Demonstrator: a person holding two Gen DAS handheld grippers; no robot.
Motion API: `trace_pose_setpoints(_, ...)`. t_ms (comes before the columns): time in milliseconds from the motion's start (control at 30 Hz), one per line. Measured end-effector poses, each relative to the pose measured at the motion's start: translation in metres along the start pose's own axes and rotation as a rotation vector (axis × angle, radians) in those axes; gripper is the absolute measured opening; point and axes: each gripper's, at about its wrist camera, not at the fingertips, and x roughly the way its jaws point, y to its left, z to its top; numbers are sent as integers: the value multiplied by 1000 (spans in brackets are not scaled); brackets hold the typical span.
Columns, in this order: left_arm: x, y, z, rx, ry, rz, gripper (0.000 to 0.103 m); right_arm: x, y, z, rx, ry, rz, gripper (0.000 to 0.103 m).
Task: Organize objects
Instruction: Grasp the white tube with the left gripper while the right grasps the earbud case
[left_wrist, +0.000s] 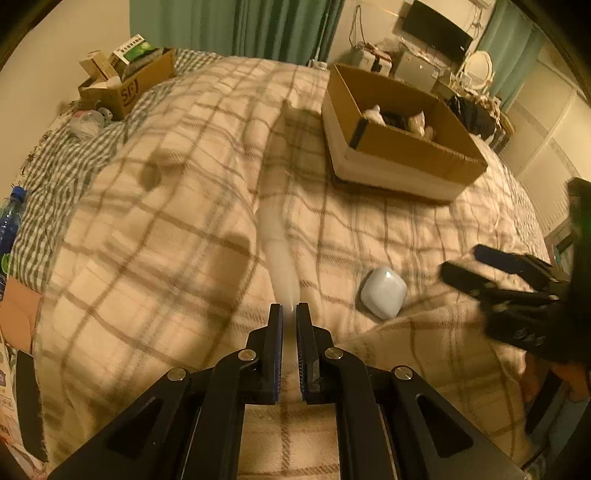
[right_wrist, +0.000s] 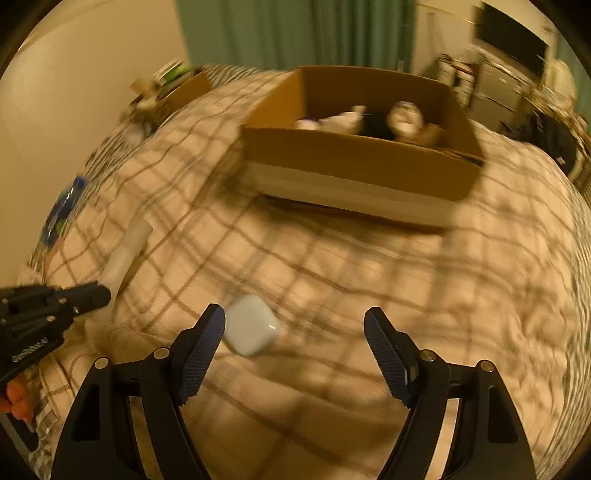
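Observation:
My left gripper (left_wrist: 289, 314) is shut on a long white tube (left_wrist: 279, 243) that points away from me over the plaid blanket; the tube also shows in the right wrist view (right_wrist: 127, 249). A small white rounded case (left_wrist: 384, 292) lies on the blanket to the right of it. My right gripper (right_wrist: 295, 325) is open and empty just above the blanket, with the case (right_wrist: 251, 325) beside its left finger. It shows at the right edge of the left wrist view (left_wrist: 469, 271). An open cardboard box (left_wrist: 402, 146) holding several white and dark items stands further back on the bed (right_wrist: 354, 155).
A second cardboard box (left_wrist: 125, 79) full of packages sits at the far left corner of the bed. A blue bottle (left_wrist: 9, 221) lies at the left edge on a green checked sheet. A desk with a monitor (left_wrist: 436, 31) stands behind the bed.

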Motion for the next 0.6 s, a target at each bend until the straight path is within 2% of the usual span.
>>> trace_pose_setpoints(167, -5, 5, 6, -18, -21, -5, 6, 45, 27, 12, -78, 117, 15, 77)
trace_pose_setpoints(400, -10, 8, 11, -41, -42, -18, 6, 100, 40, -6, -118, 293, -5, 77)
trace_pose_setpoints(467, -10, 7, 12, -46, -42, -21, 6, 102, 41, -8, -120, 301, -1, 68)
trace_pose_setpoints(500, -11, 6, 12, -47, -44, -20, 6, 100, 41, -7, -122, 292, -2, 56)
trace_pose_setpoints(600, -18, 2, 12, -37, -53, -17, 6, 88, 41, -9, -125, 254, -4, 56)
